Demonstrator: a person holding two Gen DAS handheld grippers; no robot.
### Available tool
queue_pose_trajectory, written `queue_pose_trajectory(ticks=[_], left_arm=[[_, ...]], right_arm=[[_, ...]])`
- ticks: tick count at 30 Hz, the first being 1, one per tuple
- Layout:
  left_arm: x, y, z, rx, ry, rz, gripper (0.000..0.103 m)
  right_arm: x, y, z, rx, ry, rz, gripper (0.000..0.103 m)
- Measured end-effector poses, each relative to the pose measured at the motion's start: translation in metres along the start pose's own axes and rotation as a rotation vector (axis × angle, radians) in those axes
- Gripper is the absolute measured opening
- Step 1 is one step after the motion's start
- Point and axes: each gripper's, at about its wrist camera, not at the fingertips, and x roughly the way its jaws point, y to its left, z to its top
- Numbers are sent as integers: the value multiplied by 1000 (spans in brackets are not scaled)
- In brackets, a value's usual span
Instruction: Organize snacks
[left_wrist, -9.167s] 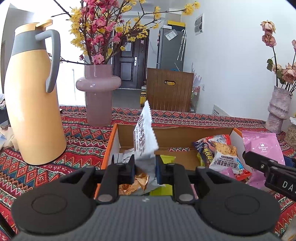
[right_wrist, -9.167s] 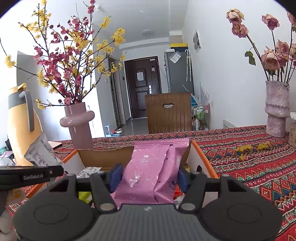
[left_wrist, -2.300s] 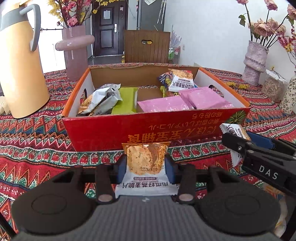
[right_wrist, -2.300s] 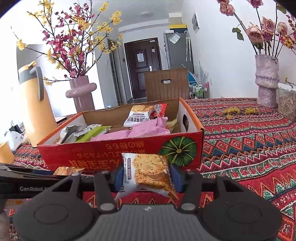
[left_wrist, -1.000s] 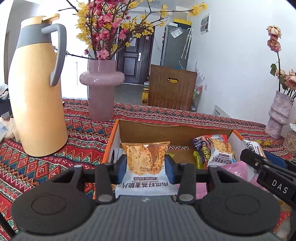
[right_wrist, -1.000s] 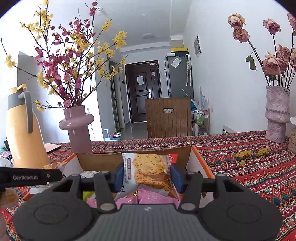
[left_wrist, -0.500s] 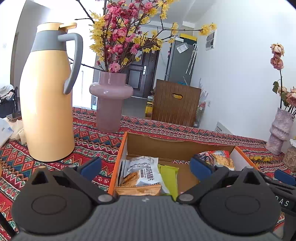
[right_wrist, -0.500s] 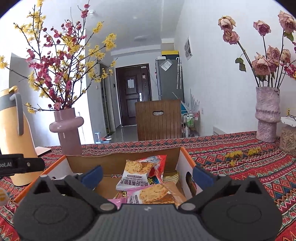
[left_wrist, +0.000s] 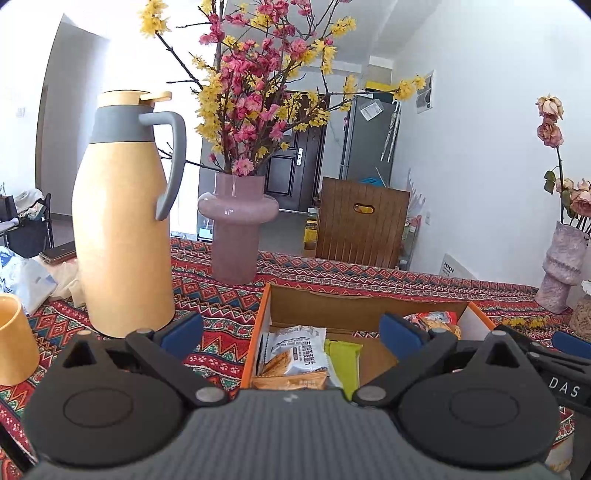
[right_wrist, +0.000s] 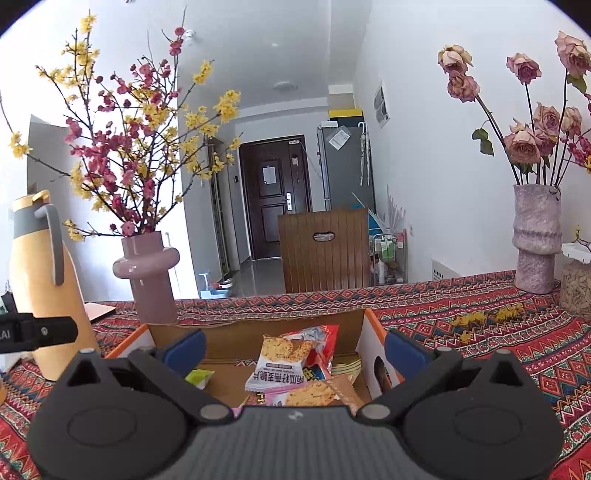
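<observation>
Left wrist view looks down past the left gripper (left_wrist: 291, 332), jaws spread wide with nothing between them, into the near-left end of the cardboard box (left_wrist: 258, 332) on the patterned table (left_wrist: 218, 299). Just below and ahead of the jaws lies a white cracker packet (left_wrist: 295, 349), its long side running away from the gripper, resting over an orange packet (left_wrist: 291, 380) with a green packet (left_wrist: 347, 363) beside it to the right. A yellow thermos jug (left_wrist: 122, 236) and a pink vase (left_wrist: 236, 229) stand on the cloth to the left of the box, well clear of it.

From the right wrist view, the right gripper (right_wrist: 293, 349) hangs over the other end of the box, jaws likewise wide apart and empty. Beneath them a second cracker packet (right_wrist: 280, 363) leans against a red packet (right_wrist: 321, 347), and another biscuit packet (right_wrist: 314, 393) lies nearest the camera, partly hidden by the gripper body.

Every snack I can make out sits inside the box; I see none loose on the cloth, though the near table is hidden behind both grippers. So whichever hand goes next would have to come back toward the person, away from the box, to look for more. Neither hand looks nearer to anything, since no target shows.
</observation>
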Motion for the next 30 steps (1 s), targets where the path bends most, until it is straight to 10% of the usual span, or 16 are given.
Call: queue_pose_trajectory(ticks=[30], left_arm=[[-102,32,-92,119,206,-73,103]], right_arm=[[-145,7,-66,-26,230,58,103]])
